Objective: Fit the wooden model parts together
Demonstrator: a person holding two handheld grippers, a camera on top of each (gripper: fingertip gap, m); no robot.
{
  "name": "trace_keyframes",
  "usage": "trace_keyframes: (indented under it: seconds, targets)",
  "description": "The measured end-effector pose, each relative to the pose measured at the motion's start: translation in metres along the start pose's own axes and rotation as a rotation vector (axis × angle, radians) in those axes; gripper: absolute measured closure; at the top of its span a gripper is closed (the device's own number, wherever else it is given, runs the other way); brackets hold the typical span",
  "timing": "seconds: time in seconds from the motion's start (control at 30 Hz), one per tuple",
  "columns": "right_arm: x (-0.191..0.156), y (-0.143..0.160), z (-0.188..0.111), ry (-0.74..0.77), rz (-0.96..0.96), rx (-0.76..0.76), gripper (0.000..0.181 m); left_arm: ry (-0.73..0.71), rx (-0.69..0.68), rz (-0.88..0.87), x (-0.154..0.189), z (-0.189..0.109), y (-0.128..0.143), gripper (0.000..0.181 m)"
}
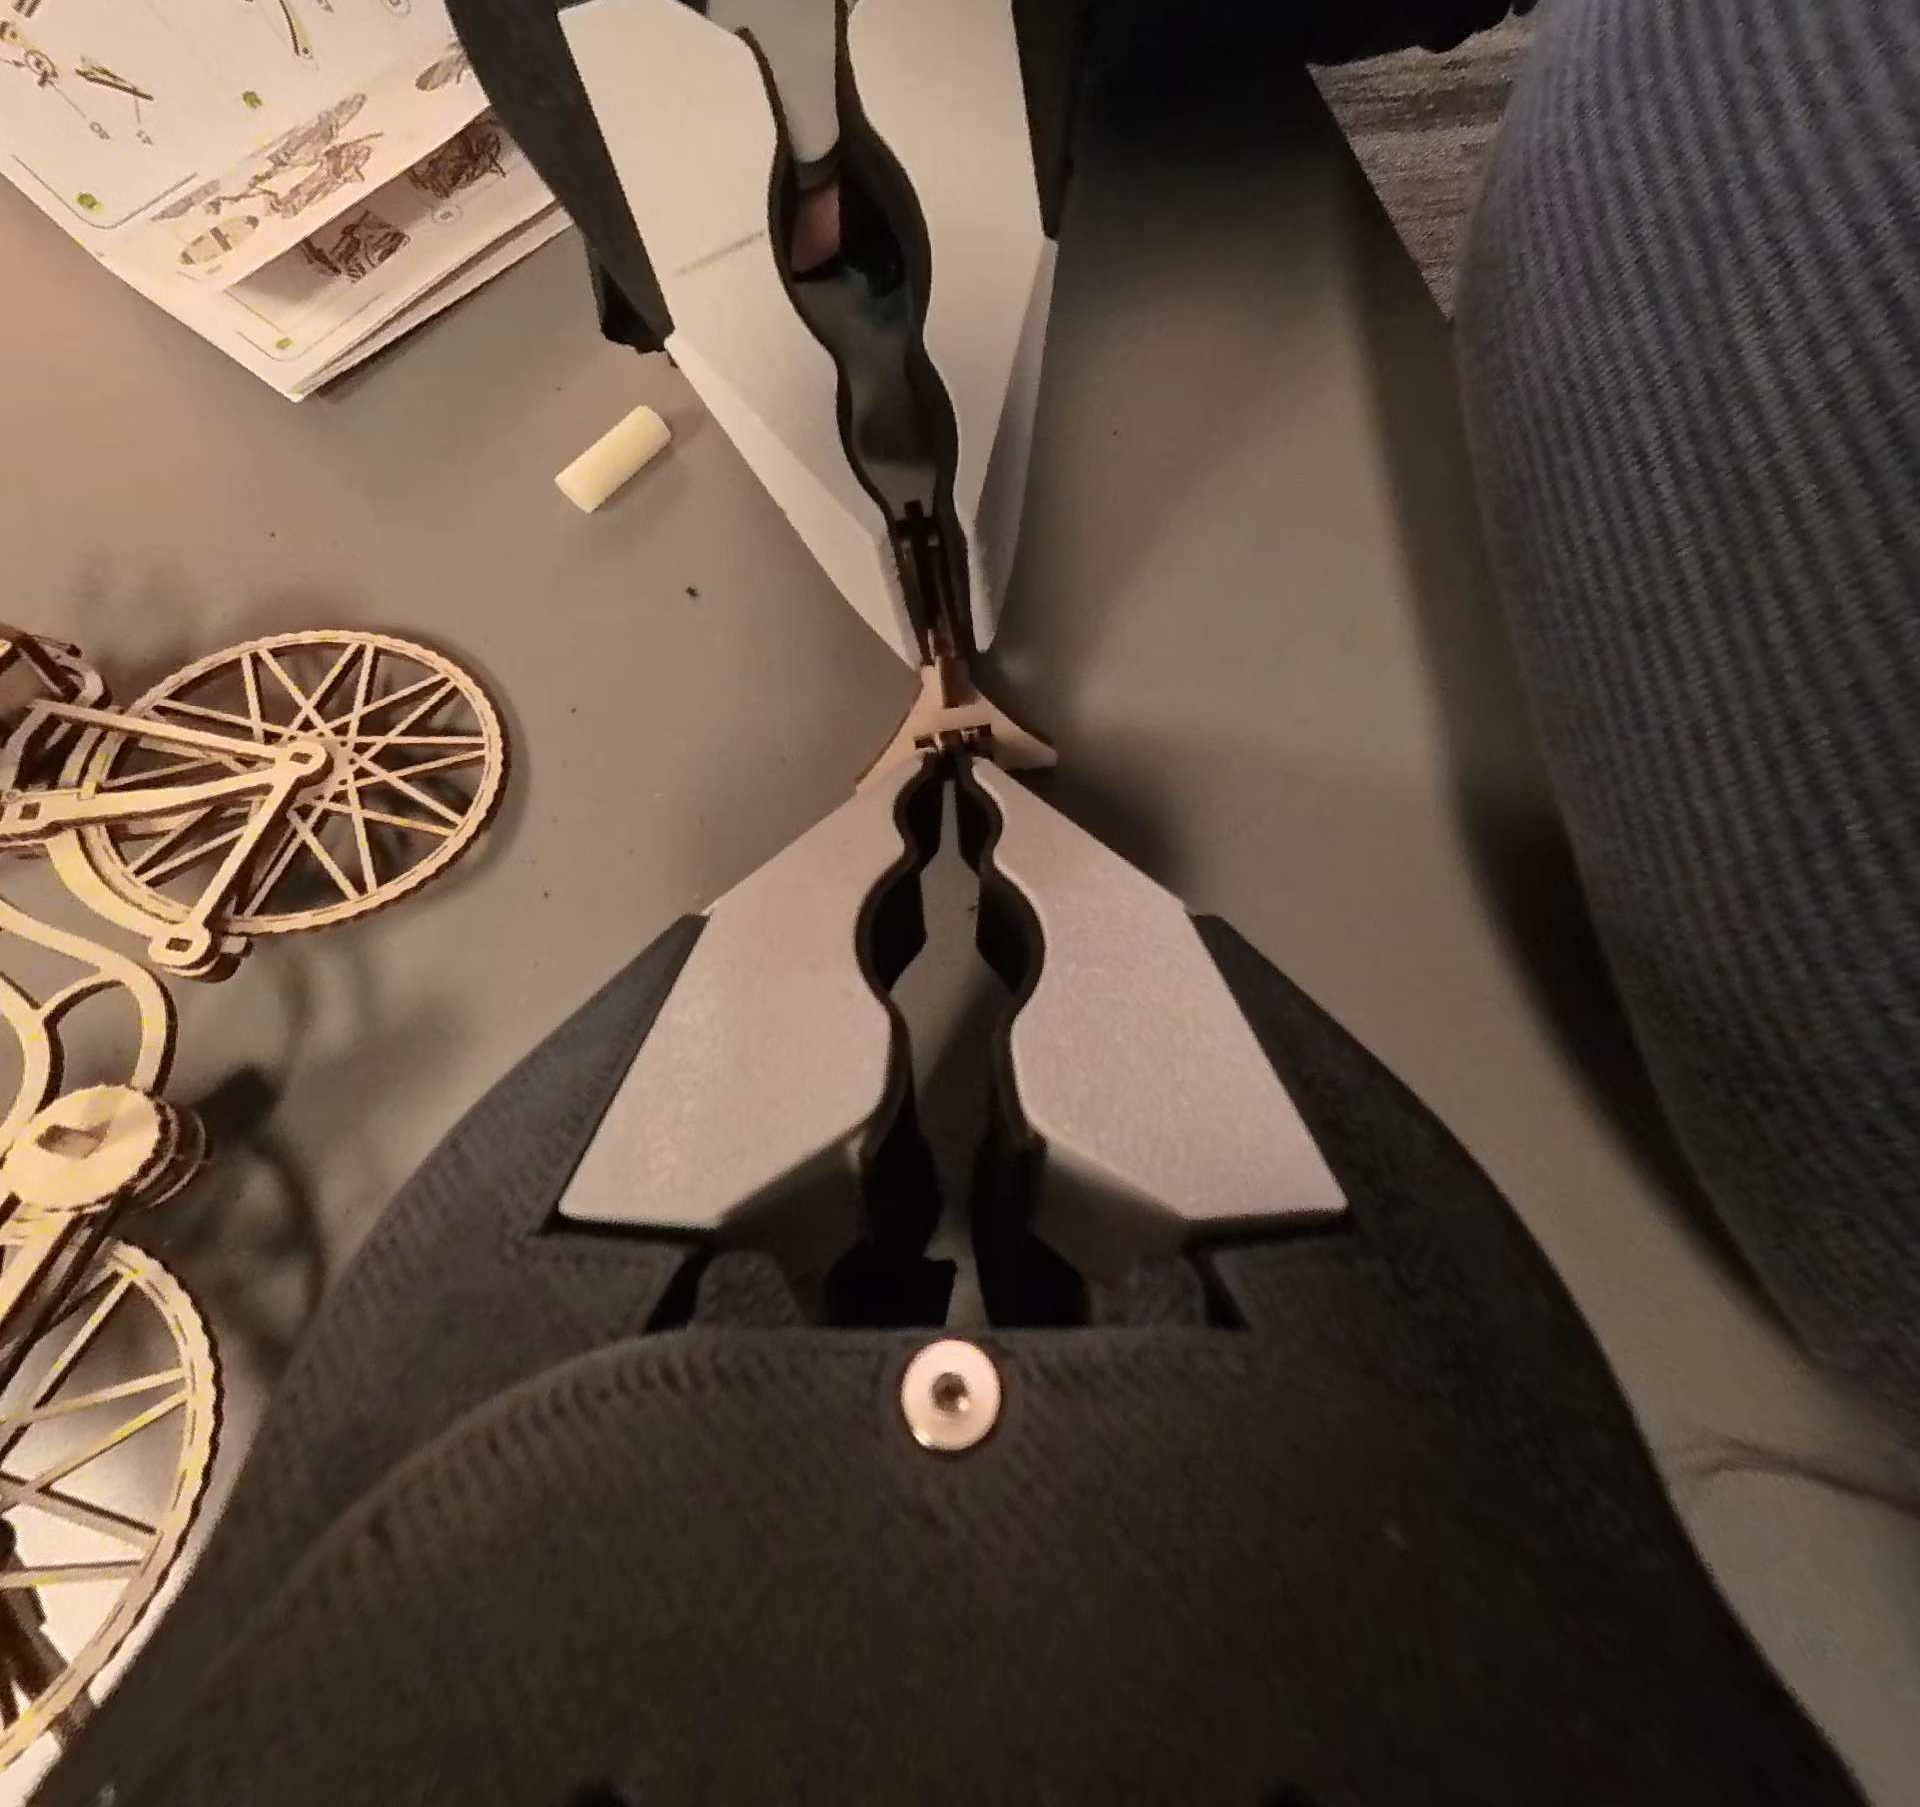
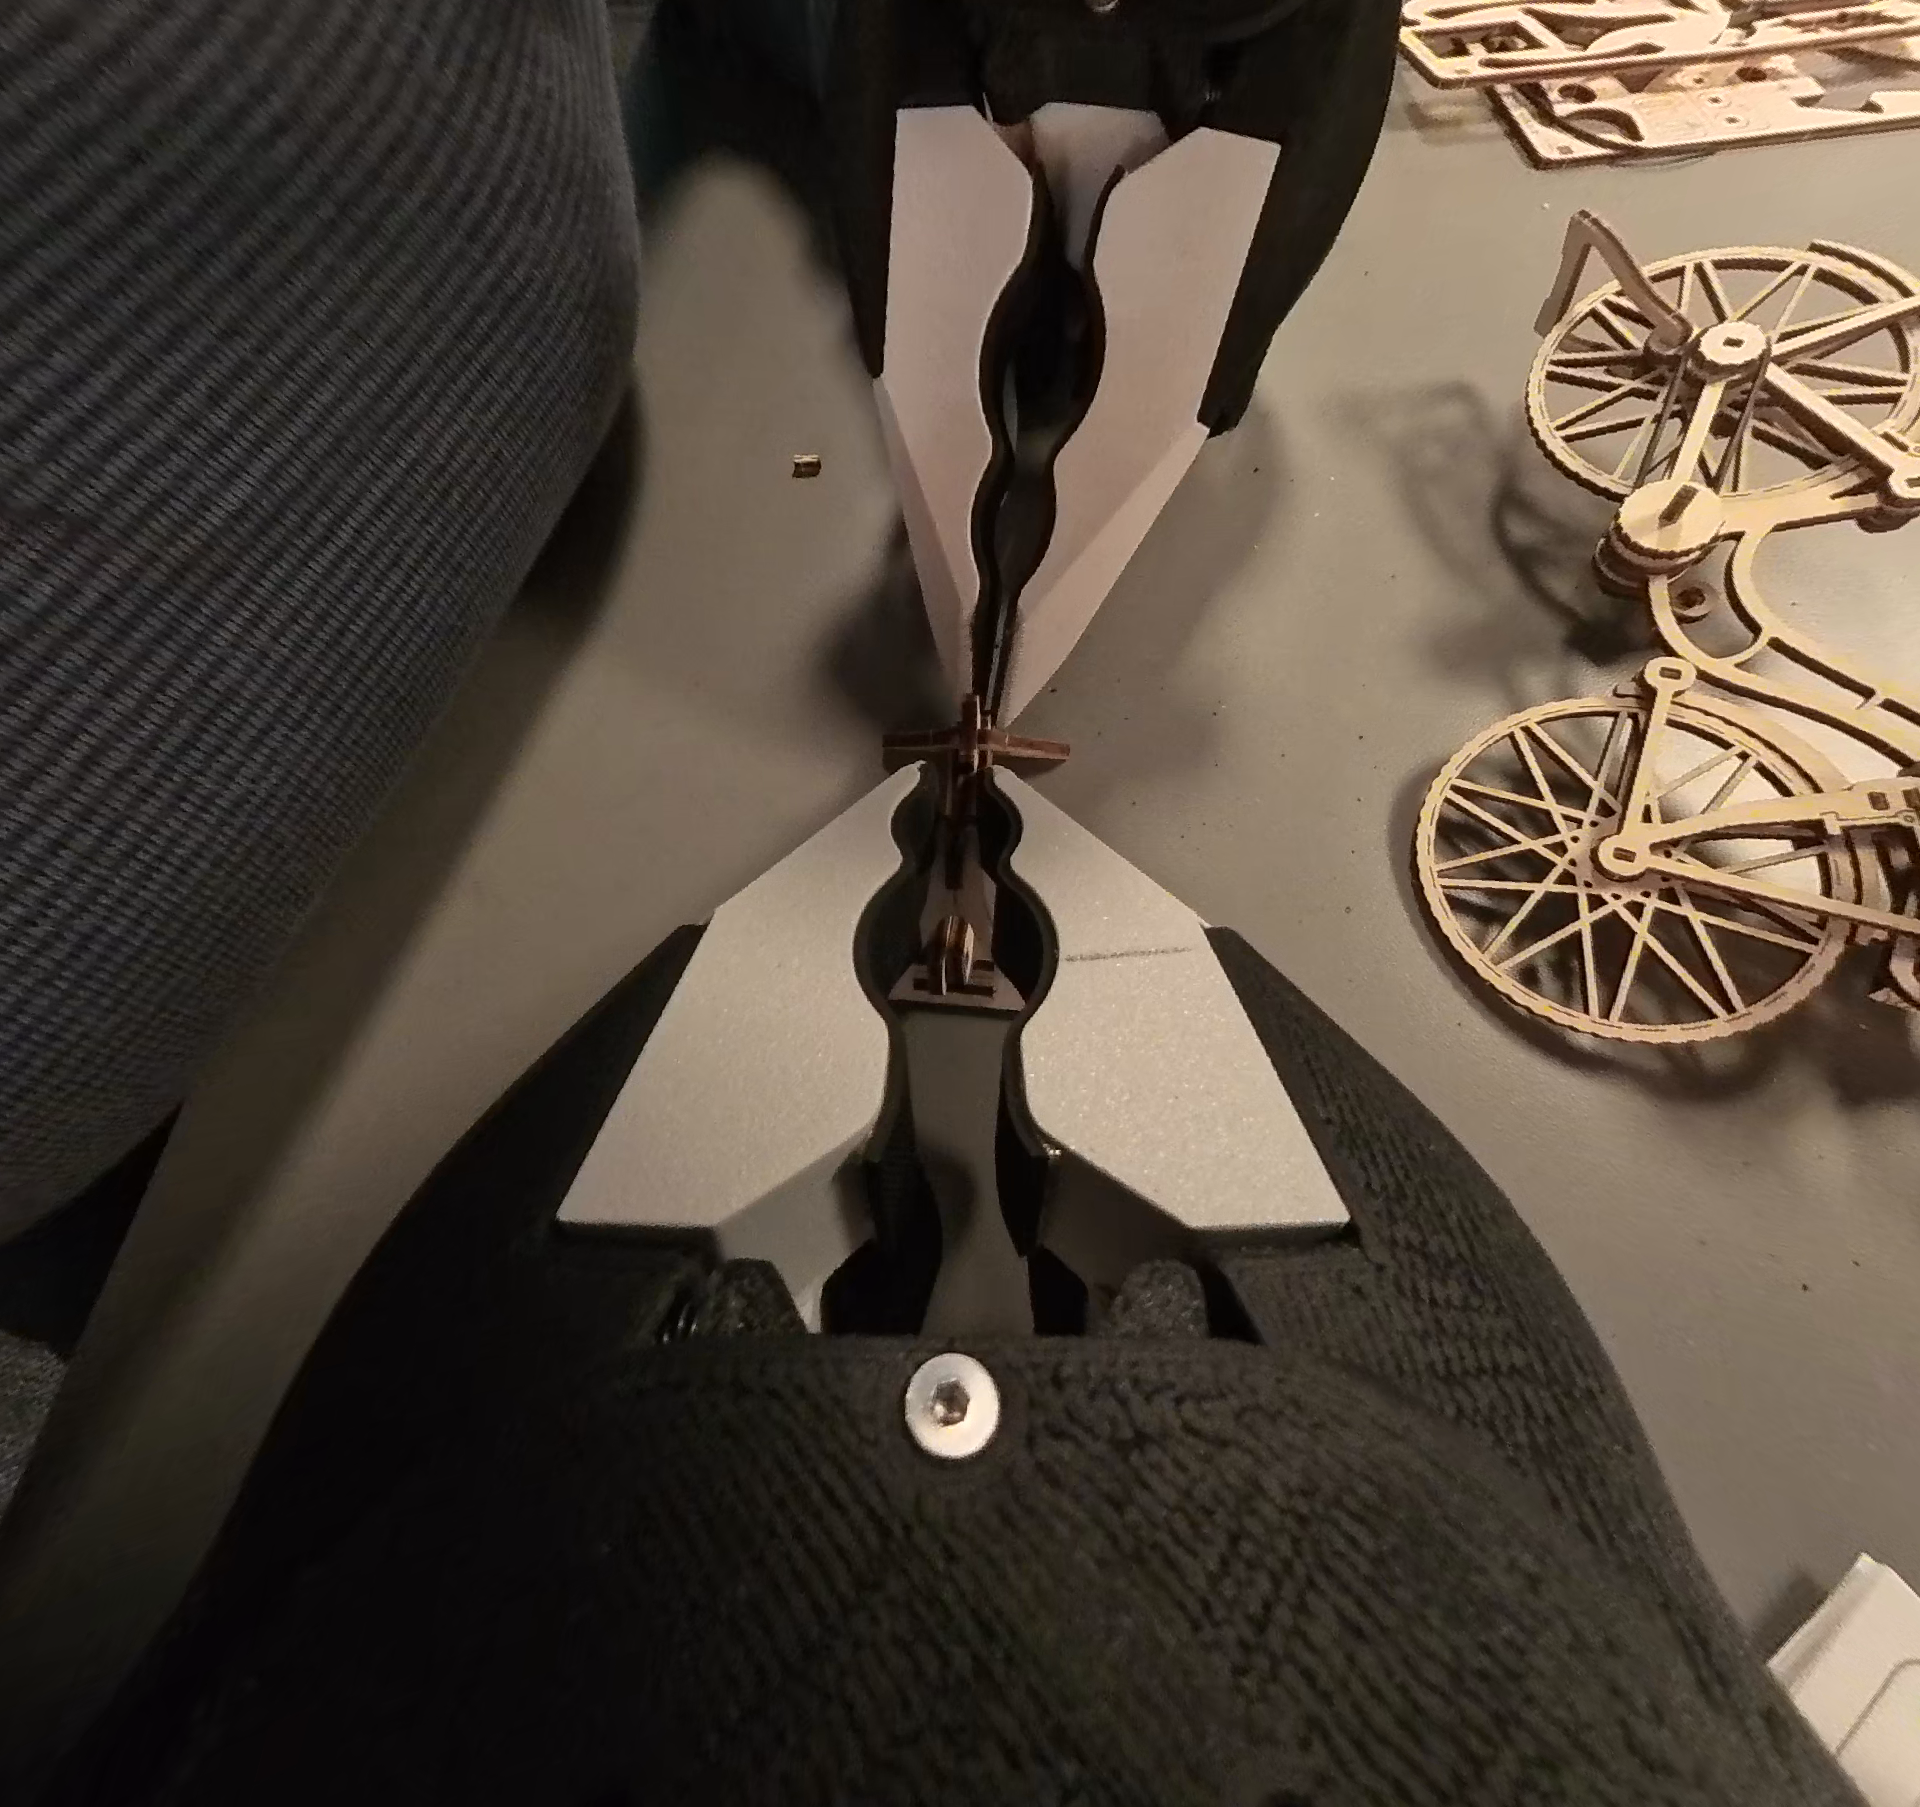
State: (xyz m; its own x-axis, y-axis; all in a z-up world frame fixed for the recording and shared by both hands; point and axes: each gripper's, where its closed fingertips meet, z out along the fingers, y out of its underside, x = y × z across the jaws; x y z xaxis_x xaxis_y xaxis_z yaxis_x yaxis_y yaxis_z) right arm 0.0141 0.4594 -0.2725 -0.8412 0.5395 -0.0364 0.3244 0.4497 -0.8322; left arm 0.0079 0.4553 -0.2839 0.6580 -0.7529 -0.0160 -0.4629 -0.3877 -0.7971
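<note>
My left gripper [image 1: 951, 772] is shut on a small flat wooden part [image 1: 951, 731] with spread wings, held at its very tips. My right gripper [image 1: 940, 656] comes in from the far side, tip to tip with the left one. It is shut on a narrow wooden part [image 1: 923, 578] that runs back between its fingers. In the right wrist view my right gripper [image 2: 961, 770] holds that narrow part [image 2: 954, 910] lengthwise. Its front end meets the flat part [image 2: 971, 745], seen edge-on in the left gripper [image 2: 982, 692]. The two parts touch a little above the grey table [image 1: 1195, 614].
A wooden bicycle model [image 1: 260, 801] lies left of the grippers; it also shows in the right wrist view [image 2: 1662, 822]. An instruction booklet [image 1: 260, 95], a small pale stick [image 1: 613, 458], wooden part sheets [image 2: 1662, 22] and a tiny wood scrap [image 2: 802, 467] lie on the table. A person's ribbed blue-grey garment [image 1: 1714, 614] is close by. Less than 4 cm separates the two grippers' tips. My right tips are roughly 9 centimetres from the small pale stick [image 1: 613, 458].
</note>
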Motion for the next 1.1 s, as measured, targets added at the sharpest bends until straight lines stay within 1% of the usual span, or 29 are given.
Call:
trace_keyframes:
  seconds: [0.23,0.33,0.37,0.47,0.57,0.63,0.67,0.7,0.77,0.83,0.87,0.93,0.97,1.07,1.1]
  targets:
    - [0.0,0.0,0.0,0.002,0.003,0.001,0.176,0.0,0.001,0.002,0.0,0.0,0.0,0.179]
    - [0.005,-0.001,-0.003,0.019,0.021,0.015,0.176,-0.026,0.002,0.009,-0.002,0.0,0.0,0.179]
    - [0.005,-0.002,-0.004,0.019,0.025,0.025,0.172,-0.03,0.002,0.016,-0.002,0.0,0.0,0.179]
    - [0.004,-0.007,-0.012,0.002,0.023,0.074,0.154,-0.044,-0.002,0.021,-0.003,0.0,0.0,0.164]
    - [0.011,-0.011,-0.024,0.056,-0.033,0.117,0.143,-0.055,0.01,0.013,-0.004,-0.002,0.0,0.152]
    - [0.019,-0.017,-0.033,0.13,-0.083,0.168,0.143,-0.06,0.027,-0.002,-0.006,-0.005,-0.001,0.145]
    - [0.027,-0.02,-0.038,0.194,-0.109,0.196,0.143,-0.067,0.04,-0.012,-0.007,-0.007,-0.003,0.14]
    - [0.038,-0.022,-0.043,0.279,-0.135,0.219,0.142,-0.074,0.057,-0.024,-0.009,-0.009,-0.004,0.136]
    - [0.065,-0.025,-0.059,0.507,-0.209,0.258,0.139,-0.088,0.103,-0.058,-0.014,-0.014,-0.009,0.13]
    - [0.082,-0.023,-0.074,0.685,-0.303,0.26,0.148,-0.089,0.148,-0.1,-0.018,-0.019,-0.014,0.127]
    - [0.087,-0.022,-0.078,0.74,-0.334,0.256,0.152,-0.09,0.17,-0.124,-0.021,-0.021,-0.016,0.124]
    - [0.097,-0.023,-0.083,0.818,-0.353,0.248,0.157,-0.097,0.231,-0.158,-0.028,-0.028,-0.022,0.118]
    - [0.101,-0.025,-0.084,0.848,-0.356,0.243,0.159,-0.104,0.275,-0.165,-0.032,-0.032,-0.026,0.118]
    - [0.11,-0.028,-0.083,0.903,-0.366,0.22,0.17,-0.174,0.457,-0.17,-0.046,-0.055,-0.042,0.119]
    - [0.113,-0.031,-0.087,0.951,-0.376,0.222,0.176,-0.215,0.528,-0.177,-0.054,-0.064,-0.046,0.121]
